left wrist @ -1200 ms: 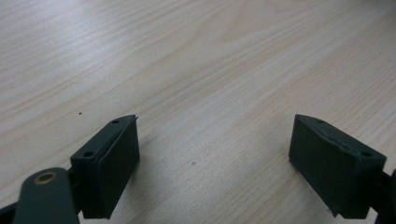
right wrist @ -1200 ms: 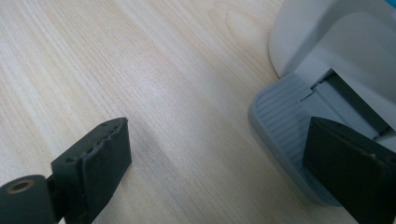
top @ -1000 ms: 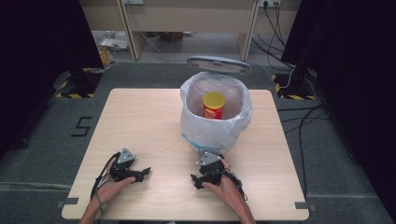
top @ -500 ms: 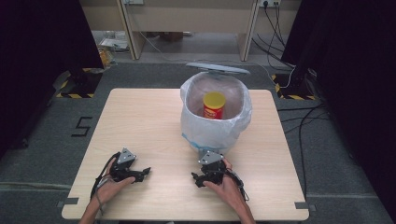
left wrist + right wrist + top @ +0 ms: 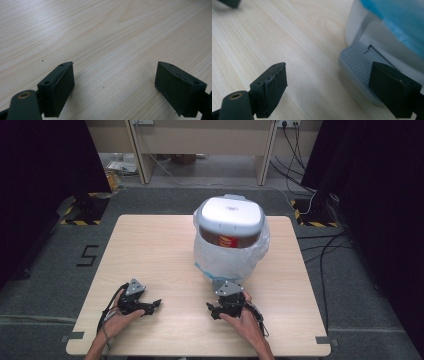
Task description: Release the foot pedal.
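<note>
A white pedal bin [image 5: 229,255] lined with a white bag stands on the wooden table [image 5: 150,250], right of centre. Its lid [image 5: 230,215] hangs partway down over the opening. A red and yellow can [image 5: 227,240] shows inside, under the lid's front edge. My right gripper [image 5: 214,310] rests on the table just in front of the bin, open and holding nothing. In the right gripper view my right gripper [image 5: 332,87] has its right jaw beside the grey ribbed pedal [image 5: 357,62]. My left gripper [image 5: 152,305] lies at the front left, open over bare wood [image 5: 115,87].
The bag's blue band [image 5: 397,15] hangs down the bin wall above the pedal. The table's left half and its front edge [image 5: 200,352] are bare wood. Cables [image 5: 330,250] trail on the grey floor to the right of the table.
The bin lid has dropped from upright to partway over the opening, hiding most of the can. Both grippers stay nearly where they were.
</note>
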Tool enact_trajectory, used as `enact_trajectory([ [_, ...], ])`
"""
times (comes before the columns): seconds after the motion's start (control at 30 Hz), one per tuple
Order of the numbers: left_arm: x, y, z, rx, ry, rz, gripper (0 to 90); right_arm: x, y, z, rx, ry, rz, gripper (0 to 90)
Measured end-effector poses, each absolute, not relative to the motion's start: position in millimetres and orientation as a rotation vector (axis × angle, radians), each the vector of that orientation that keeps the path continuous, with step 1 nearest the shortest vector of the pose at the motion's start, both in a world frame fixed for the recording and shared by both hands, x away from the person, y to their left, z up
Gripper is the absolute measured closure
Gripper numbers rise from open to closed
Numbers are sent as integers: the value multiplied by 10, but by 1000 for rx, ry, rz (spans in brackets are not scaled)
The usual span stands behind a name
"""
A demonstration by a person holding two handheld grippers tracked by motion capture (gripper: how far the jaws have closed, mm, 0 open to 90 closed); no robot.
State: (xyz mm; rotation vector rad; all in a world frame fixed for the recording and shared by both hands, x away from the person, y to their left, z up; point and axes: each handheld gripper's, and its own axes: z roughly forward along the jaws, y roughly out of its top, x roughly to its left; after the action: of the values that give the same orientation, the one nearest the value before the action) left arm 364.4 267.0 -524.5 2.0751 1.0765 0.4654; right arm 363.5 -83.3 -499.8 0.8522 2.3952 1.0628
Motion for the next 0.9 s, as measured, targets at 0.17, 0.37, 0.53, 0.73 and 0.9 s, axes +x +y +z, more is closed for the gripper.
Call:
enact_trajectory([
  [0.17,3644,2671,-5245,2075,1076,464,149,3603,-914,-4959,885,2401,1080,158],
  [0.37,3644,2671,-5245,2075,1076,465,149,3526,-1032,-4856,865,2380,1092,160],
  [0.53,3644,2670,-5245,2074,1077,464,149,3452,-1163,-4817,866,2367,1081,170],
  [0.73,3644,2670,-5245,2074,1076,464,149,3406,-1394,-4829,898,2353,1053,188],
  [0.9,3643,2670,-5245,2074,1077,464,149,3389,-1622,-4822,962,2310,1044,180],
])
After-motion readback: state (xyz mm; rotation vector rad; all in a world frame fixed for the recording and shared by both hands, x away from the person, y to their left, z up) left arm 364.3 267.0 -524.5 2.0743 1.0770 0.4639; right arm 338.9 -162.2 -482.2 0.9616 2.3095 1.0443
